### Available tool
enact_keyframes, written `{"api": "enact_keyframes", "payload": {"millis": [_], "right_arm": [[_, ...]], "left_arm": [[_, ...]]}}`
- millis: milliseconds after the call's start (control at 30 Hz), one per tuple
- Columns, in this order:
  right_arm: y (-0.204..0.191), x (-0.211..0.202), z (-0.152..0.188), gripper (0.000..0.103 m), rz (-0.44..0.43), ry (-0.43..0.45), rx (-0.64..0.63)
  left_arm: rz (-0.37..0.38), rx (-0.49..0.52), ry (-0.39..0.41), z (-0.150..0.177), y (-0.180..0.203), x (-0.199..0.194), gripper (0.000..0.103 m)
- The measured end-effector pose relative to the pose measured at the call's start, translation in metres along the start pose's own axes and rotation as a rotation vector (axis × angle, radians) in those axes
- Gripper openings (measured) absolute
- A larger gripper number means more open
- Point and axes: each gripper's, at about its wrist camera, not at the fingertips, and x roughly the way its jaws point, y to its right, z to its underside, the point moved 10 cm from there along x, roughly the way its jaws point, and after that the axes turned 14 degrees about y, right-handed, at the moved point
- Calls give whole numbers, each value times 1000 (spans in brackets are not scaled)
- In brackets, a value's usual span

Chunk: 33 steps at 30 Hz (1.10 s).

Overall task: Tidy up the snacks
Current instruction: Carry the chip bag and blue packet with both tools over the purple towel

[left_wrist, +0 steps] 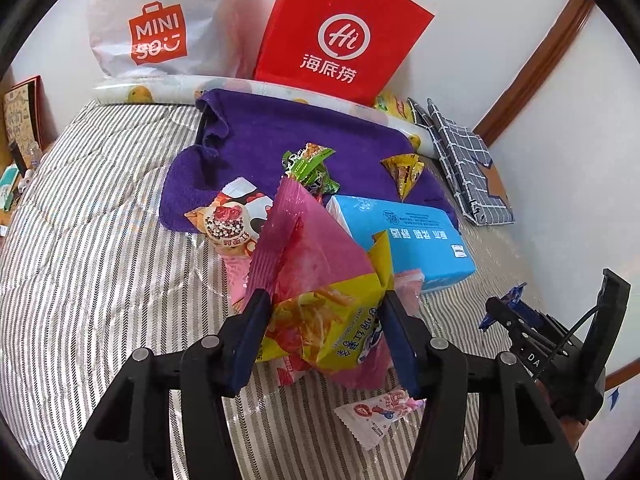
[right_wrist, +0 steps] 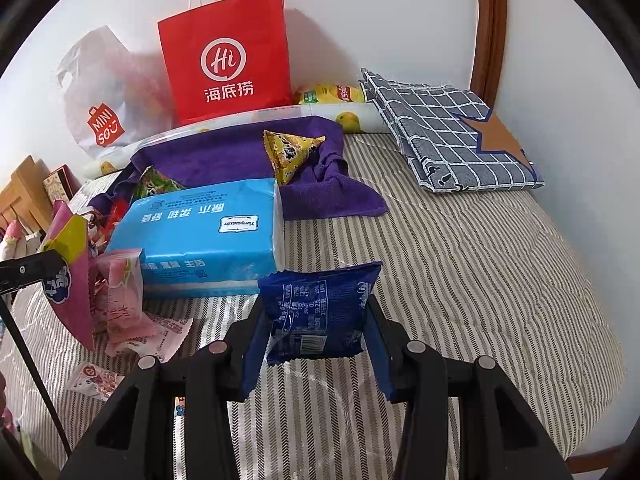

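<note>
My left gripper (left_wrist: 325, 308) is shut on a pink and yellow snack bag (left_wrist: 320, 280), held above the striped bed; the bag also shows at the left of the right wrist view (right_wrist: 68, 276). My right gripper (right_wrist: 316, 320) is shut on a dark blue snack packet (right_wrist: 320, 312), and it shows in the left wrist view (left_wrist: 516, 316) at the right. Loose snacks lie around: a green packet (left_wrist: 310, 164), a yellow triangular packet (left_wrist: 404, 172) (right_wrist: 290, 150), a round-printed packet (left_wrist: 230, 220), pale pink packets (right_wrist: 120, 292) and a small white-pink packet (left_wrist: 378, 414).
A blue tissue pack (left_wrist: 404, 236) (right_wrist: 200, 240) lies mid-bed beside a purple towel (left_wrist: 280, 128) (right_wrist: 240, 152). A red paper bag (left_wrist: 340, 28) (right_wrist: 228, 56) and a white Miniso bag (left_wrist: 156, 20) stand against the wall. A folded checked cloth (right_wrist: 448, 136) lies right.
</note>
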Motion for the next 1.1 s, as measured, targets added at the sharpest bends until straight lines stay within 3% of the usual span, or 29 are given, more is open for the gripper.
{"api": "enact_keyframes", "payload": {"millis": [700,1100], "right_arm": [[-11,-16,-3,43,-20,26,-11],[-28,-36,-39,43,-71,94,-26]], "left_arm": [[21,-19,27,-1,0,-24,53],[56,-11,41,-14,26,-34,53]]}}
